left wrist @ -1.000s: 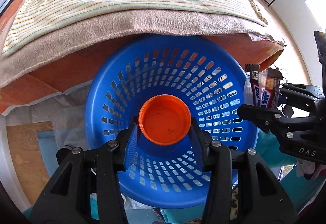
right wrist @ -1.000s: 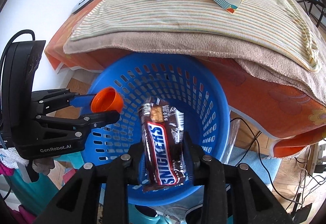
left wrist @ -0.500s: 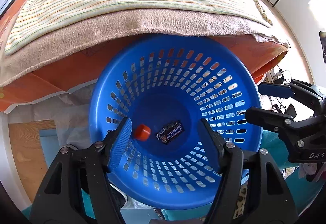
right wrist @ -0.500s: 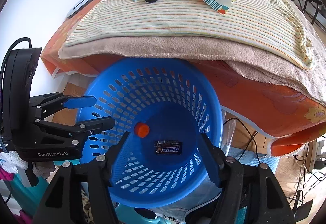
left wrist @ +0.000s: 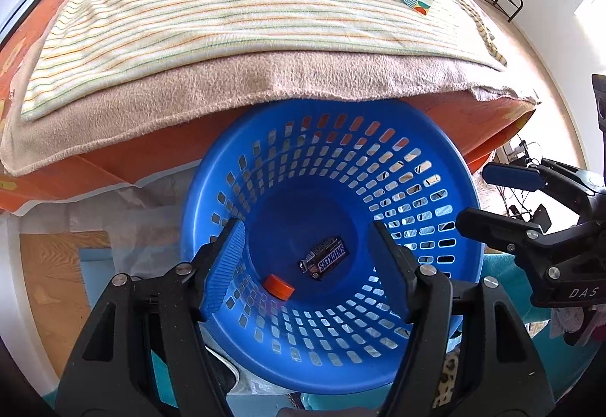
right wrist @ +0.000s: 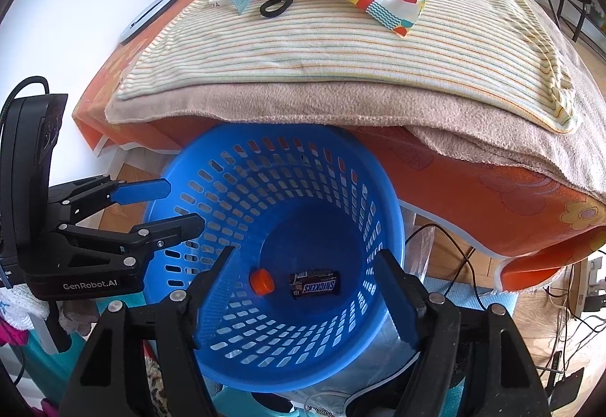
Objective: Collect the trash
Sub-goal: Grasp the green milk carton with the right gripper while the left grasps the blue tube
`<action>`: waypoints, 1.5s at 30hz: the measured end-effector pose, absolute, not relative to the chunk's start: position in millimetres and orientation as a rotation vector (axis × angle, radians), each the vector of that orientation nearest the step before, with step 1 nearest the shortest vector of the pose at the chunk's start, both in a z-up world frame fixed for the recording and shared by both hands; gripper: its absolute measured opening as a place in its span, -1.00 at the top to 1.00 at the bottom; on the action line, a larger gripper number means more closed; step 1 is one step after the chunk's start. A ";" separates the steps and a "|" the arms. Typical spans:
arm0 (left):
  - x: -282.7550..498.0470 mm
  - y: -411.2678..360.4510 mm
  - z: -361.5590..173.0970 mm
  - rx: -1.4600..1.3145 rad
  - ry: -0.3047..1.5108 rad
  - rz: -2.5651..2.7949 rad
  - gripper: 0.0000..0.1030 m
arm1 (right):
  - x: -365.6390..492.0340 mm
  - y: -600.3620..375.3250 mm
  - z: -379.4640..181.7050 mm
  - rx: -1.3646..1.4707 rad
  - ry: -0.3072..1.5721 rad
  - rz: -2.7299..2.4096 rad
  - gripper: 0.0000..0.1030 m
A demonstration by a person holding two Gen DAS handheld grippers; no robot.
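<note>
Dropped orange cap (left wrist: 279, 287), Snickers bar (left wrist: 324, 258) now on basket (left wrist: 447, 152) floor; both grippers just opened, empty.

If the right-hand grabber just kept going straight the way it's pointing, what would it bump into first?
Most likely the blue basket: the right gripper points down into its mouth with open jaws, empty. Straight ahead lie the Snickers wrapper and orange cap on the bottom. Which one comes first is hard to judge.

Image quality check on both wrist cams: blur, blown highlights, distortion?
Left wrist: sharp, Snickers wrapper lettering readable in the blue basket; window at right edge clipped white; strong fisheye bend on the striped cloth. Right wrist: sharp as well; wall upper left blown out; dark vignette corners.
</note>
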State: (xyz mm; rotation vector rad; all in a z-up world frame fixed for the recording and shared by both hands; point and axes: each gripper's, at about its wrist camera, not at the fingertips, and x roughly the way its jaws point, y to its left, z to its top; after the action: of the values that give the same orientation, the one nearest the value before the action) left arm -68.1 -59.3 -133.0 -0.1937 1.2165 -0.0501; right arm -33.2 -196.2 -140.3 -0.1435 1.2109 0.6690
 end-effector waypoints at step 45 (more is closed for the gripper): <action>119.0 66.0 -67.6 -0.500 1.079 0.171 -0.33 | 171.6 -132.3 -65.7 -0.249 0.928 0.525 -0.62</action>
State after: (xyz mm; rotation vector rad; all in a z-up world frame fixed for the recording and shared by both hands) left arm 119.0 66.0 -67.6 -0.5000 1.0789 0.1714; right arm 171.6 -132.3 -65.7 -0.2492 0.9275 0.5255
